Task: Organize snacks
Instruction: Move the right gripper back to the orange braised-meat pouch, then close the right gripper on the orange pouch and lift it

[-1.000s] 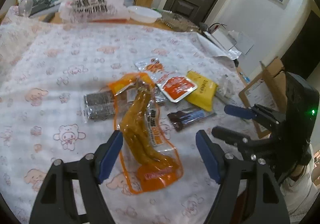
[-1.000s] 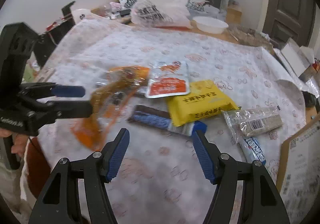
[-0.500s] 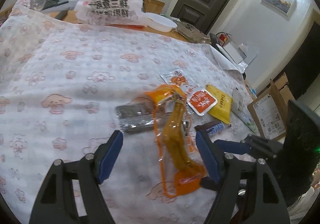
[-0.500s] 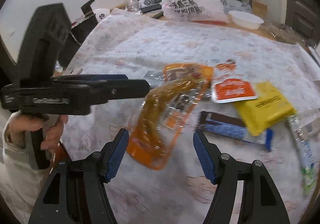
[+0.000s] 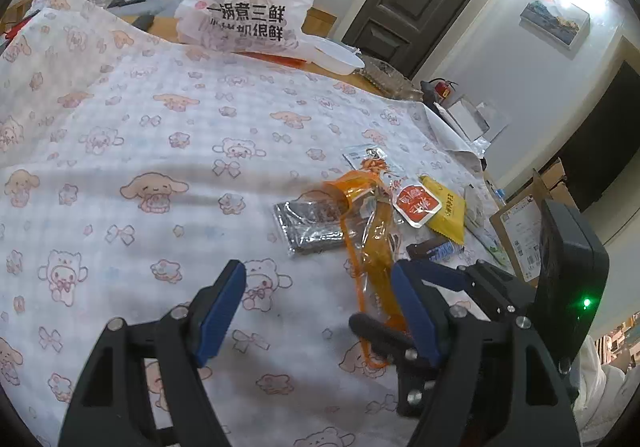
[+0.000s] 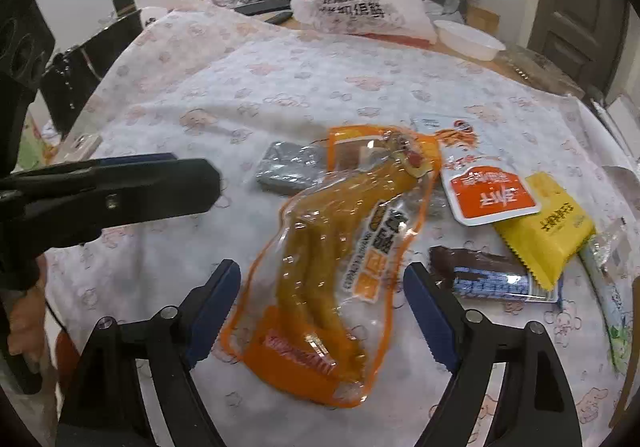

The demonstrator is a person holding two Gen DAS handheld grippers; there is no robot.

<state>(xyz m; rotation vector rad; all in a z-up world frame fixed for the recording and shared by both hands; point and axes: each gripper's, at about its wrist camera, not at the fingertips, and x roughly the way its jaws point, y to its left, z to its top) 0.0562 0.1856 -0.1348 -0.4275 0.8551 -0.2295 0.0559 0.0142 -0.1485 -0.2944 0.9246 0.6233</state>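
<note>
Left gripper [image 5: 316,307]: jaws spread, empty, over bare cloth [image 5: 160,135] by the near edge.
Silver pack [image 6: 288,167]: flat, partly under the orange pouch.
Orange pouch [image 6: 340,259]: lies mid-table, its low end between the right gripper's pads, seemingly untouched.
Right gripper [image 6: 322,299]: jaws apart, just been opening.
Red-white sachet [image 6: 486,187]: overlaps the yellow pack [image 6: 548,227].
Dark bar [image 6: 492,277]: near the yellow pack's lower corner.
Bag [image 6: 360,3]: far edge.

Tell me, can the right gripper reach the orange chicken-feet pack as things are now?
Probably yes. The right gripper, jaws just opened wider, frames the orange pack lying uncovered on the tablecloth. The left gripper stays off to the side.
</note>
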